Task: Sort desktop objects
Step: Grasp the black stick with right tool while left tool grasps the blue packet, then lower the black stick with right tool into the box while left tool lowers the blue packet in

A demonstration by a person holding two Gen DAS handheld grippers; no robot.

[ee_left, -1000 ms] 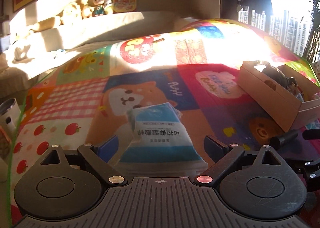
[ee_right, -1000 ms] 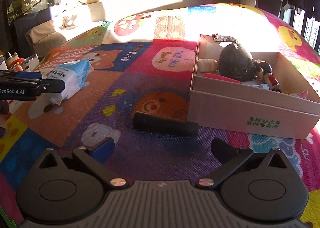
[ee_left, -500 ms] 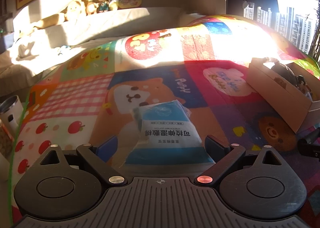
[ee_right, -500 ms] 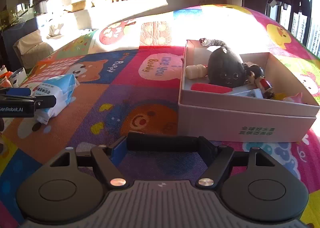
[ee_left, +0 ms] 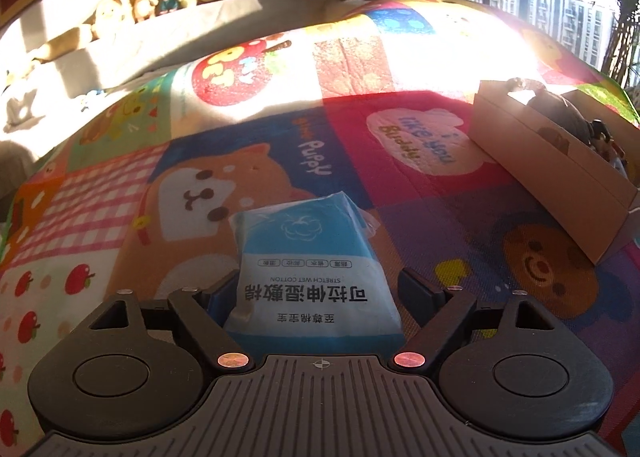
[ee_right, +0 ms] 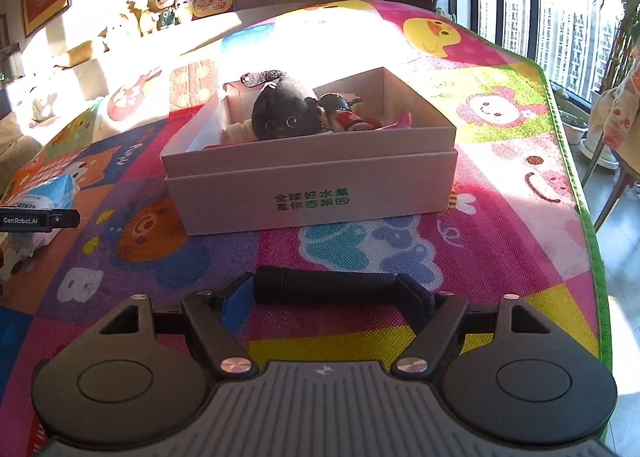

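While the left claw (ee_left: 318, 293) closes around the blue-and-white wet-cotton pack (ee_left: 310, 277), its left pad sits against the pack's edge and the right pad stands just clear; pack lies flat on the cartoon-print mat (ee_left: 420, 217). Right claw (ee_right: 330, 291) holds a black cylinder (ee_right: 326, 287) crosswise, pads pressed on both ends, above the mat and just in front of the white cardboard box (ee_right: 312, 193). Box is open-topped, holding a dark plush toy (ee_right: 282, 113) and a small figure in red (ee_right: 348, 117); pack lies well left of the box
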